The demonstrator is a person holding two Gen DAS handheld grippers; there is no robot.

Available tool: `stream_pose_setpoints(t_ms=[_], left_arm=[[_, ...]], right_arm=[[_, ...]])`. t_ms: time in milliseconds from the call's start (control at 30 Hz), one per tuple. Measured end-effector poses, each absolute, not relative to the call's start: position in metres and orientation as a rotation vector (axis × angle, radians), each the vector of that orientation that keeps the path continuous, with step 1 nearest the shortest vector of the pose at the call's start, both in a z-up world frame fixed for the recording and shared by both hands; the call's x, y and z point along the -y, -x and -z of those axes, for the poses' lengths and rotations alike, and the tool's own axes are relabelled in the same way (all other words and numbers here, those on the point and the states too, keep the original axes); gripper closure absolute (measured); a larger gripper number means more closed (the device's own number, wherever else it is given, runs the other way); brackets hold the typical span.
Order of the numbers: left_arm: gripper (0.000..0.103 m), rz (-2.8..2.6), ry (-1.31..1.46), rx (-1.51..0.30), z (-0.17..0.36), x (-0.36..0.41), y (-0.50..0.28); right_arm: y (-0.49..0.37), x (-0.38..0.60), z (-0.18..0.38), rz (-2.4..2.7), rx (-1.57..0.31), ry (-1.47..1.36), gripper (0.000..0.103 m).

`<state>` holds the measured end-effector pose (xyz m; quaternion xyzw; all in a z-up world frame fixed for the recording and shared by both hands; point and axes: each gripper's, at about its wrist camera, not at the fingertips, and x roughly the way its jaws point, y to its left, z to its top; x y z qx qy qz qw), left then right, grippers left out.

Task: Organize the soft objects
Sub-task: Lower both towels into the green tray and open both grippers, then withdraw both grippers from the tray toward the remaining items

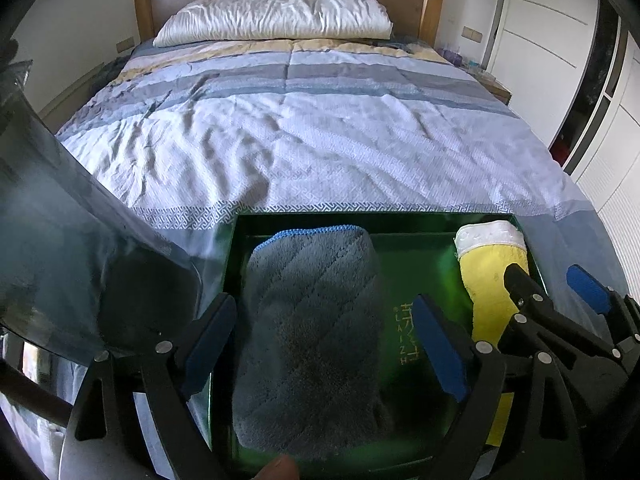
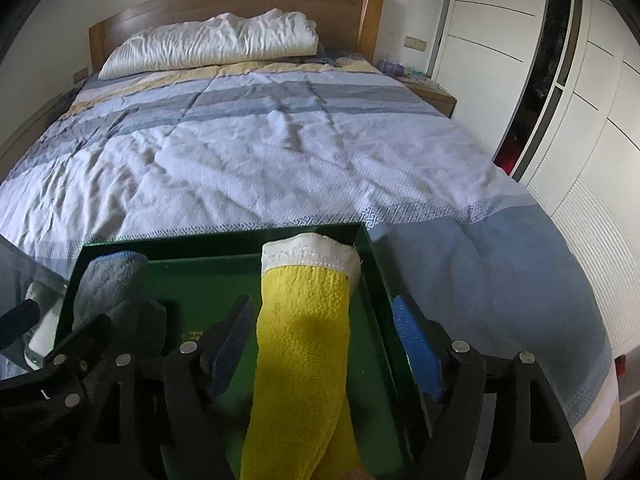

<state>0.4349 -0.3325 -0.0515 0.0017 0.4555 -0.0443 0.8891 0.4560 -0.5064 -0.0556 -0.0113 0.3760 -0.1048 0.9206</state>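
Note:
A green tray (image 1: 420,240) sits at the foot of the bed. A rolled grey cloth with blue trim (image 1: 312,328) lies in its left side, between the open fingers of my left gripper (image 1: 324,344), which do not touch it. A rolled yellow cloth with a white end (image 2: 304,340) lies in the tray's right side (image 2: 372,280), between the open fingers of my right gripper (image 2: 324,340). The grey cloth also shows in the right wrist view (image 2: 108,284), and the yellow cloth (image 1: 492,268) and right gripper (image 1: 556,284) in the left wrist view.
The bed (image 1: 304,132) with a striped blue and white cover stretches ahead, a white pillow (image 1: 276,16) at the wooden headboard. A dark translucent sheet (image 1: 80,248) stands at the left. White wardrobe doors (image 2: 580,120) line the right wall.

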Motion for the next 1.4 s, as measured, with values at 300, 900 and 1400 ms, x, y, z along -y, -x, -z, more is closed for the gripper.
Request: stream_pose_setpoints(t_ms=[300, 900, 1400], left_arm=[[0.016, 0.093, 0.003, -0.918, 0.039, 0.329, -0.429], [0.016, 0.113, 0.034, -0.898, 0.021, 0.323, -0.394], [0.016, 0.213, 0.098, -0.799, -0.057, 0.281, -0.282]], right_arm=[[-0.444, 0.504, 0.038, 0.223, -0.743, 0.022, 0.026], [-0.409, 0.496, 0.018, 0.278, -0.712, 0.064, 0.02], [-0.295, 0.469, -0.015, 0.302, -0.639, 0.026, 0.019]])
